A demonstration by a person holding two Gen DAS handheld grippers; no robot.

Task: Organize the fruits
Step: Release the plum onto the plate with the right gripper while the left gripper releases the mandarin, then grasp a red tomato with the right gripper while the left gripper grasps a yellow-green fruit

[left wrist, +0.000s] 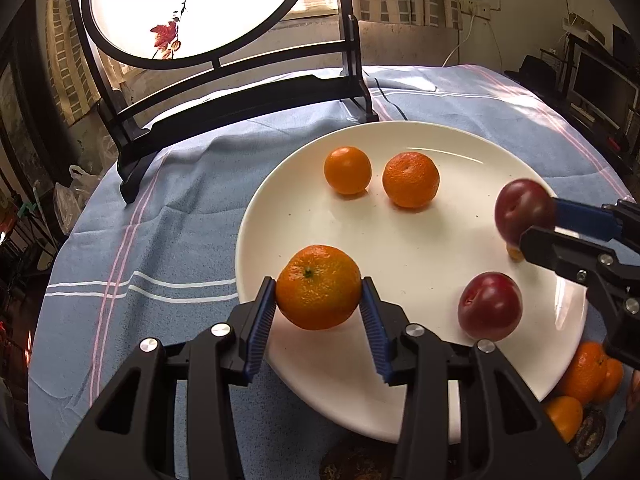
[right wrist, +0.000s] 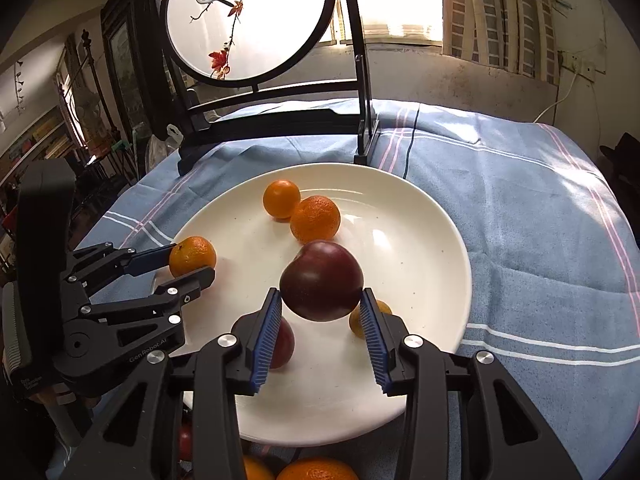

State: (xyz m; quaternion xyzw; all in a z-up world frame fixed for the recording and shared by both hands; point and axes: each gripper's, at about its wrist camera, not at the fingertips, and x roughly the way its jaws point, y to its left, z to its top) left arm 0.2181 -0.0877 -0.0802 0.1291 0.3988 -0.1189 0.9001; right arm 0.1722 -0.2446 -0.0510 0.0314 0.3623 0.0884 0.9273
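Observation:
A large white plate (left wrist: 420, 264) (right wrist: 420, 240) lies on a blue striped cloth. My left gripper (left wrist: 319, 292) (right wrist: 192, 262) is shut on a mandarin (left wrist: 319, 286) (right wrist: 192, 256) above the plate's left rim. My right gripper (right wrist: 322, 304) (left wrist: 532, 224) is shut on a dark red plum (right wrist: 322, 286) (left wrist: 520, 210) above the plate. Two mandarins (left wrist: 348, 170) (left wrist: 411, 179) lie at the plate's far side, also in the right wrist view (right wrist: 281, 199) (right wrist: 315, 218). Another plum (left wrist: 490, 306) (right wrist: 282, 344) lies on the near part. A small orange fruit (right wrist: 356, 322) is half hidden behind my right finger.
A black wooden stand with a round painted screen (left wrist: 192, 8) (right wrist: 248, 20) stands on the cloth (left wrist: 160, 240) (right wrist: 540, 220) behind the plate. More mandarins (left wrist: 588, 376) (right wrist: 316, 470) lie off the plate's near edge. Shelves and furniture surround the table.

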